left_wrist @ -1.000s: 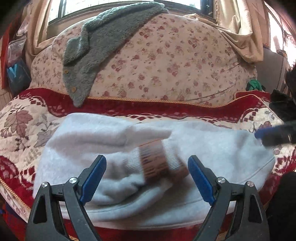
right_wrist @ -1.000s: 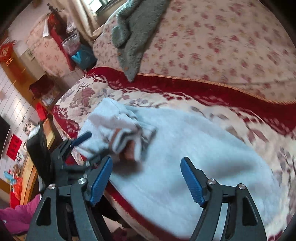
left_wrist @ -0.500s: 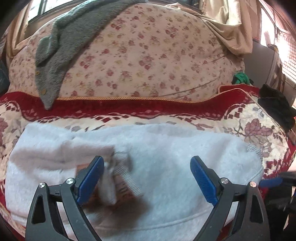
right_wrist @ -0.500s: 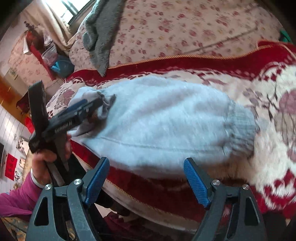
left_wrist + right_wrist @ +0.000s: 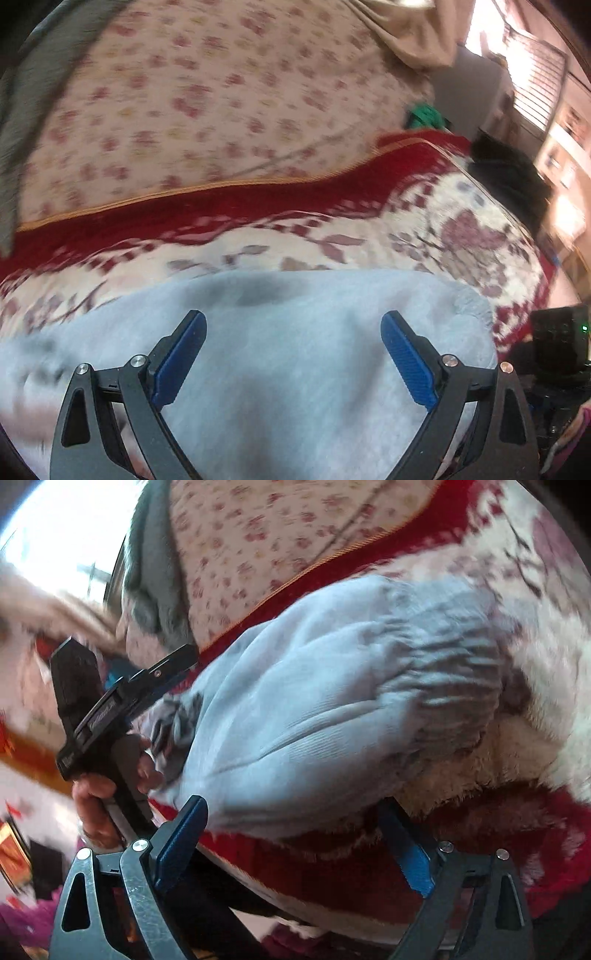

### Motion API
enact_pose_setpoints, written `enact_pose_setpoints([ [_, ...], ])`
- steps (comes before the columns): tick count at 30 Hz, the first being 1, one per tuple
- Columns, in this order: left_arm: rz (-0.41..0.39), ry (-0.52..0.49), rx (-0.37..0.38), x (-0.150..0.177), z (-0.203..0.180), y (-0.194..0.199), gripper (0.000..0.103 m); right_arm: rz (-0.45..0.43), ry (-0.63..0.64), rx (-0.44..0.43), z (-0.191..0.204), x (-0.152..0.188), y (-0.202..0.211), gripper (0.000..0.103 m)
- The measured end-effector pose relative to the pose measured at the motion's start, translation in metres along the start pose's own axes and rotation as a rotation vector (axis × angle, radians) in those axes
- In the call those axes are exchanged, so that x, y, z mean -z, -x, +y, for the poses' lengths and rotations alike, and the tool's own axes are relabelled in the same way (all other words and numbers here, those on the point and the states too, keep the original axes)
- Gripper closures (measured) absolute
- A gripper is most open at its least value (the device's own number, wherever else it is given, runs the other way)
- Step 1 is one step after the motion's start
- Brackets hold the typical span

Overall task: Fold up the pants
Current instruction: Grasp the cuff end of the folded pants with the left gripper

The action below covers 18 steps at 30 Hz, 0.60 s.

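The light blue pants (image 5: 295,350) lie folded over on the red floral blanket (image 5: 461,240). My left gripper (image 5: 293,315) hangs open just above their middle, with nothing between its blue pads. In the right wrist view the gathered waistband (image 5: 454,657) is at the right and the ribbed cuffs (image 5: 177,716) rest on the pants at the left, beside the left gripper (image 5: 173,664), which a hand (image 5: 96,794) holds. My right gripper (image 5: 293,805) is low at the bed's near edge. Its jaws are opening, and only the pants' near edge and the blanket hem show between them.
A pale flowered quilt (image 5: 221,110) bulges behind the blanket, with a grey fleece garment (image 5: 155,572) draped over it. A black box with a green light (image 5: 561,343) sits at the right. Dark clothing (image 5: 509,173) and a green item (image 5: 424,114) lie at the far right.
The left gripper slid right across the pants, leaving the cuffs behind on the cloth. The right gripper rolled, dropped toward the waistband end at the bed edge, and its jaws widened.
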<state>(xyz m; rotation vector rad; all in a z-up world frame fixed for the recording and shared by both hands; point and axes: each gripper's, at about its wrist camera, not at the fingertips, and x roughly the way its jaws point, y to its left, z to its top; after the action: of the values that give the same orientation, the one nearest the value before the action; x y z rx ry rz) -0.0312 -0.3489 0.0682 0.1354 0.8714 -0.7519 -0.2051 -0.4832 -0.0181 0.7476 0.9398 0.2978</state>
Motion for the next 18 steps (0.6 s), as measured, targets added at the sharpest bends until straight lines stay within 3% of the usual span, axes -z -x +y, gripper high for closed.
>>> enact_pose_setpoints([
  [7,0.118,-0.118,0.165,-0.029,-0.006,-0.045,0.008,-0.066,0.046,-0.053,-0.006,0.011,-0.003,0.005],
  [12,0.246,-0.201,0.309,-0.048,-0.015,-0.079,0.008,-0.082,0.05,-0.094,-0.007,0.01,-0.006,0.005],
  [18,0.393,-0.305,0.424,-0.059,-0.033,-0.119,0.008,-0.106,0.027,-0.149,-0.01,0.006,-0.009,0.005],
])
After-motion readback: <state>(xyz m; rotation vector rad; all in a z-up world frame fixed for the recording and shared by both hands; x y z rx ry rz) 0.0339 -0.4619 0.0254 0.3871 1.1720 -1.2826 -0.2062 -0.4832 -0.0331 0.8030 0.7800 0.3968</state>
